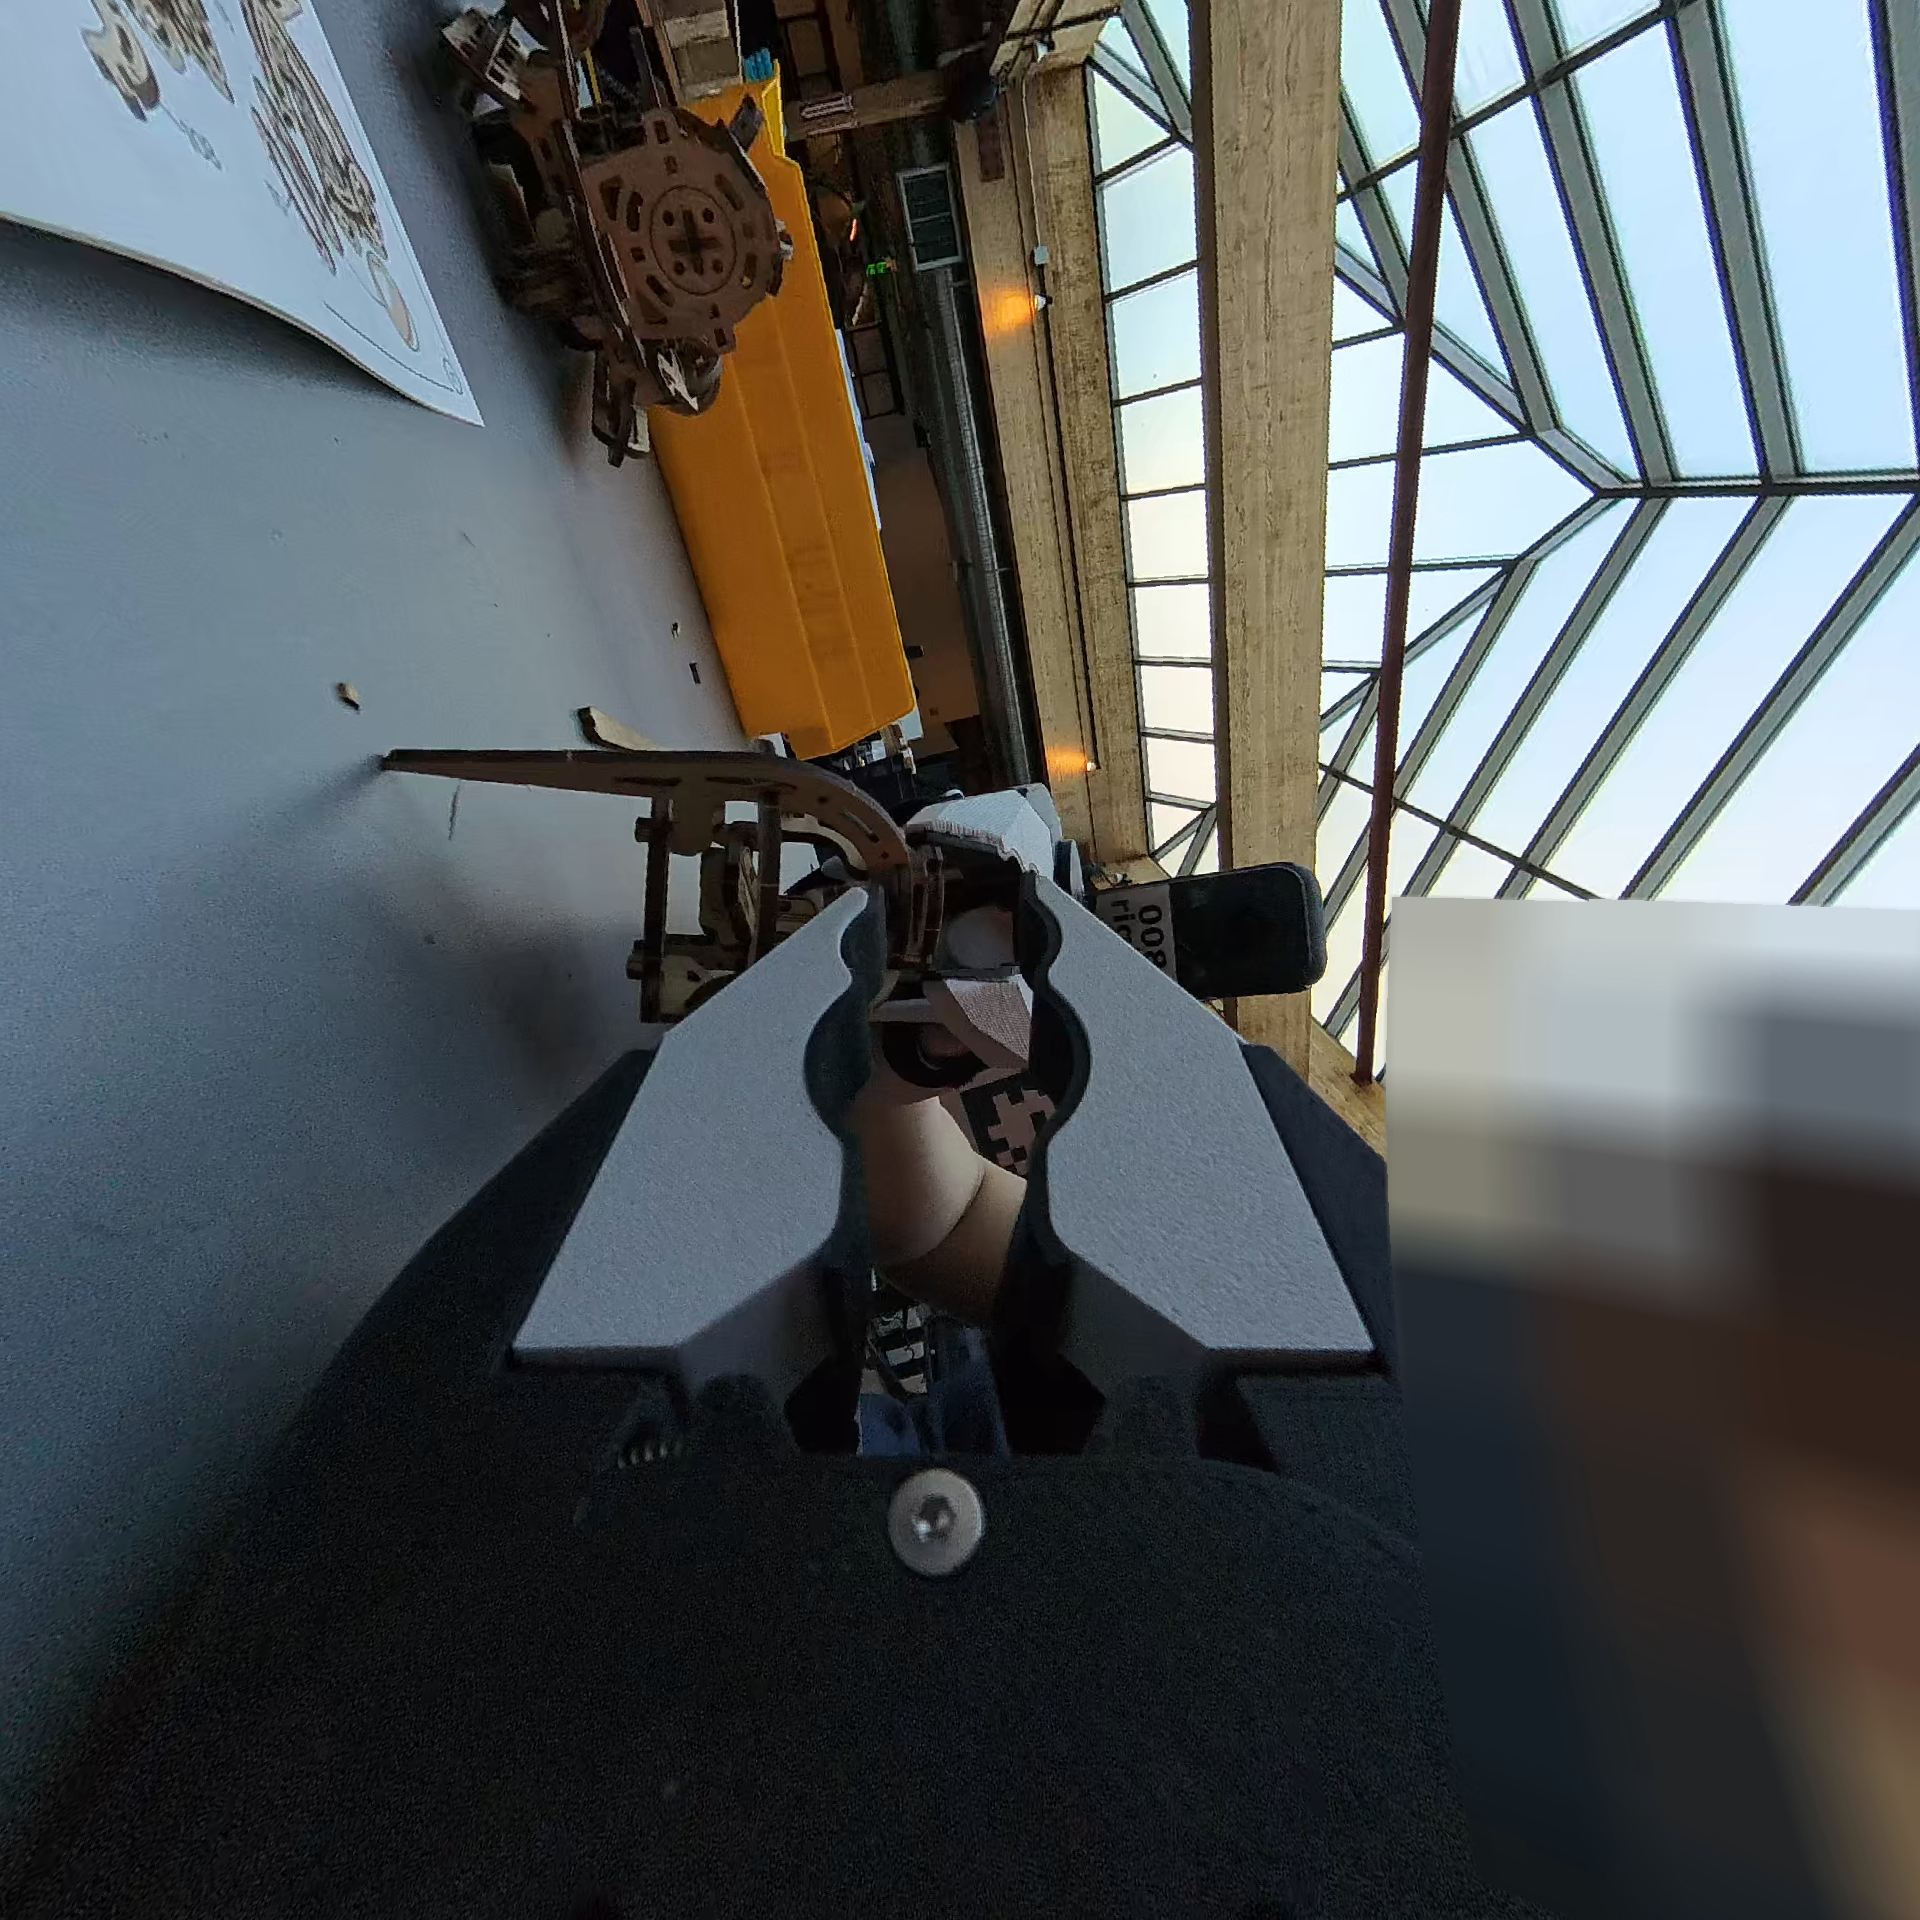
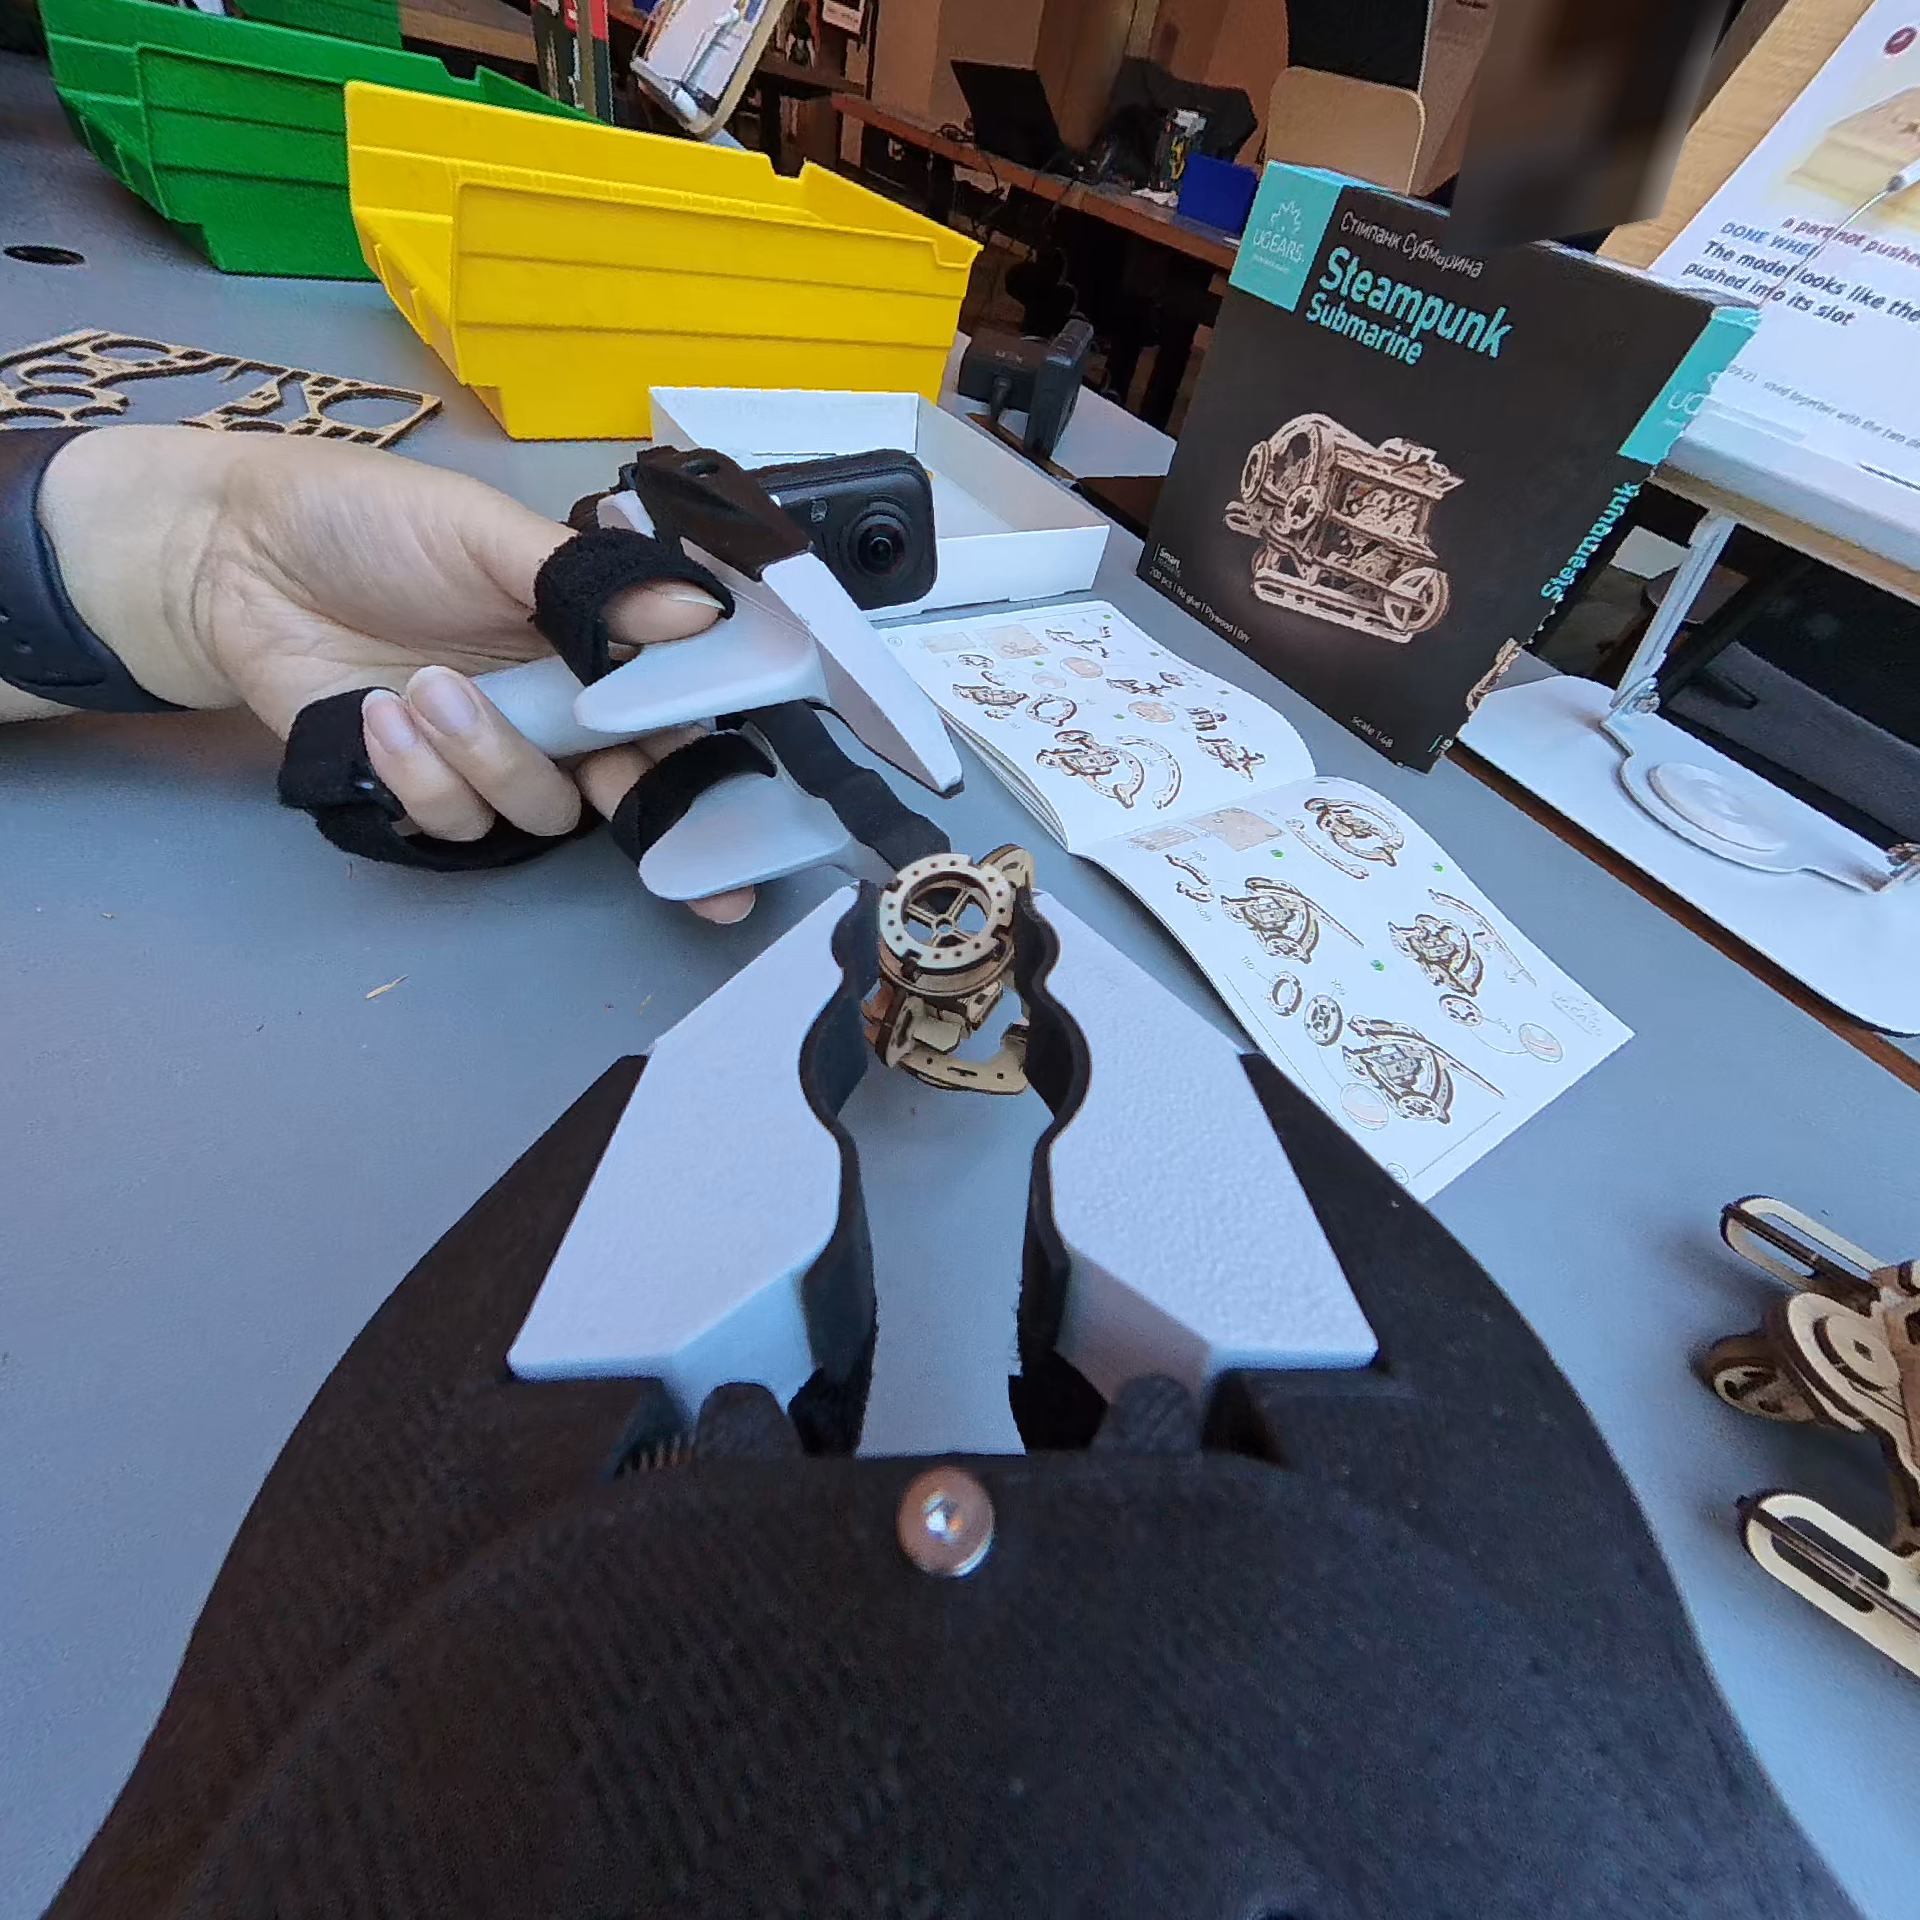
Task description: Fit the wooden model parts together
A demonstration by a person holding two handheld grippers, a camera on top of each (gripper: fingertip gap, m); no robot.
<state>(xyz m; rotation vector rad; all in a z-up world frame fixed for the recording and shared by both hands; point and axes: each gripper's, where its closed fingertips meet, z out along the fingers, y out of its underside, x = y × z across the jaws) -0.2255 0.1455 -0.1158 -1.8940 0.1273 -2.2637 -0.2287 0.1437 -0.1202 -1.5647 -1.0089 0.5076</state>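
Note:
A small wooden sub-assembly [image 2: 943, 971] with a spoked ring on top sits between my right gripper's [image 2: 945, 935] fingertips, which are shut on it just above the grey table [image 2: 312, 1091]. In the left wrist view the same sub-assembly [image 1: 717, 894] shows a long curved arm reaching toward the table. My left gripper [image 1: 945, 904] is level with it, jaws apart, with the arm's curved end between its tips; the wood touches only one finger. In the right wrist view my left gripper [image 2: 920, 826] comes in from the left, held in a hand, with its tips just beyond the ring.
A larger wooden model [image 1: 675, 229] [image 2: 1839, 1392] stands on the table. An open instruction booklet [image 2: 1247, 883], the kit box [image 2: 1403, 468], a yellow bin [image 2: 665, 270], a green bin [image 2: 208, 135], a white tray [image 2: 997, 488] and a cut-out wood sheet [image 2: 208, 384] lie around. My left and right fingertips are right by each other. From either gripper's tips it is about 20 centimeters to the larger wooden model [image 2: 1839, 1392]. It is also in sight in the left wrist view [image 1: 601, 294].

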